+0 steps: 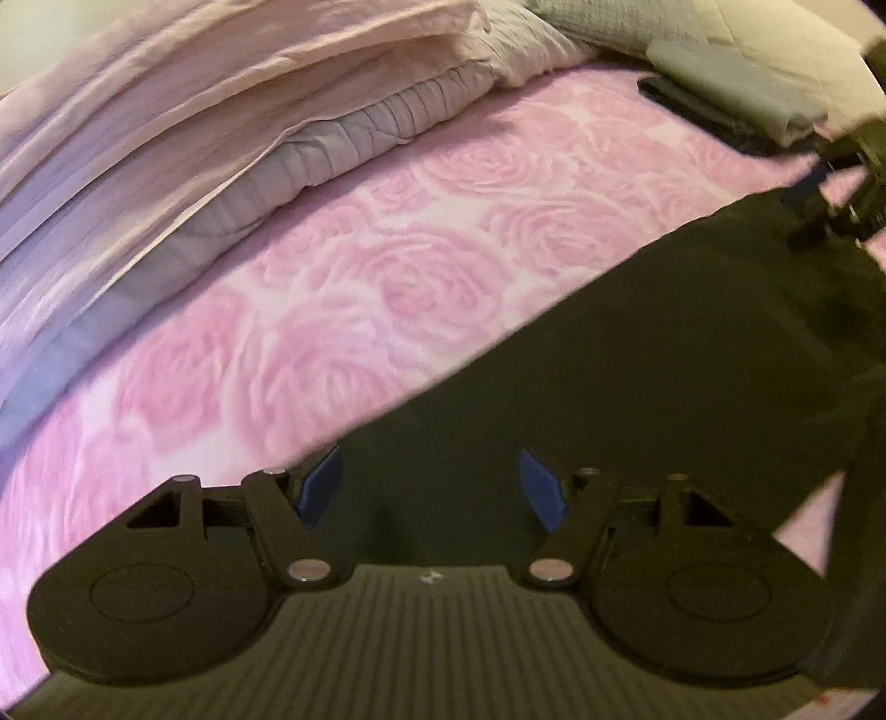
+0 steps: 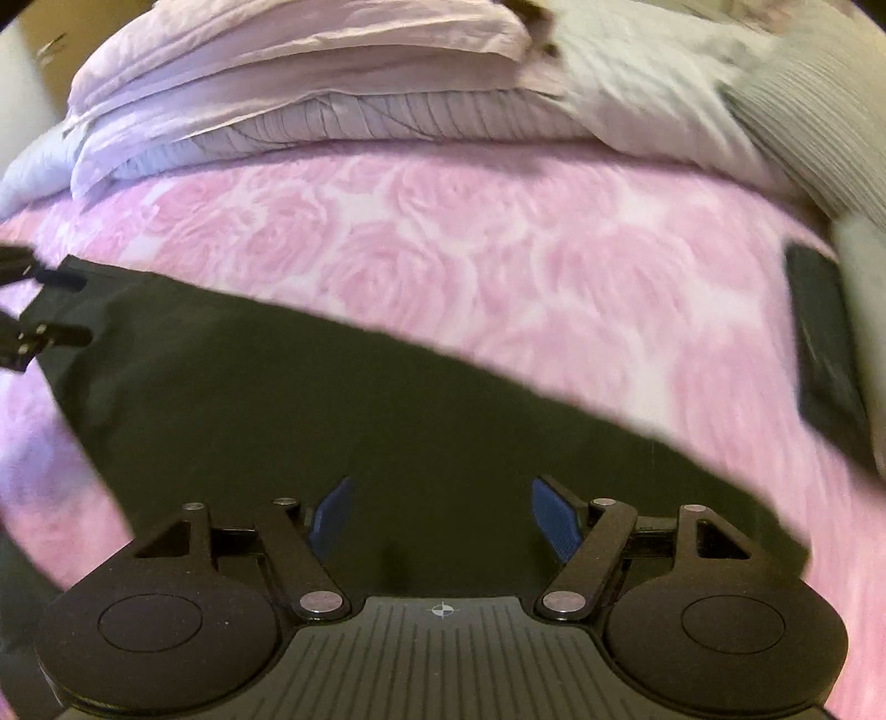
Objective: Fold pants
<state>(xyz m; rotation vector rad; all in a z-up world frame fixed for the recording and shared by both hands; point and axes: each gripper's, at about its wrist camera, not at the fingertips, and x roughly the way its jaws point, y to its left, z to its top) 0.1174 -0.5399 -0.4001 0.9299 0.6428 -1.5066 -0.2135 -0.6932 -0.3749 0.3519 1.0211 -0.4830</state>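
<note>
Dark pants (image 1: pixel 664 360) (image 2: pixel 277 387) lie spread flat on a pink rose-patterned bedsheet (image 1: pixel 387 277) (image 2: pixel 498 277). My left gripper (image 1: pixel 429 459) hangs over the pants near their far edge. Its blue pads (image 1: pixel 324 482) stand well apart with only the cloth below them, so it is open. My right gripper (image 2: pixel 441 487) is likewise open above the dark cloth, blue pads (image 2: pixel 554 515) wide. Each gripper also shows in the other's view, at a corner of the pants: the right gripper (image 1: pixel 830 194) and the left gripper (image 2: pixel 61 307). Both views are motion-blurred.
A pile of pale pink and lilac bedding (image 1: pixel 221 111) (image 2: pixel 332 83) runs along the far side of the bed. A flat dark object (image 1: pixel 692 105) (image 2: pixel 825 343) lies at the right by grey knitted cloth (image 1: pixel 609 22) (image 2: pixel 819 133). Bare sheet lies between pants and bedding.
</note>
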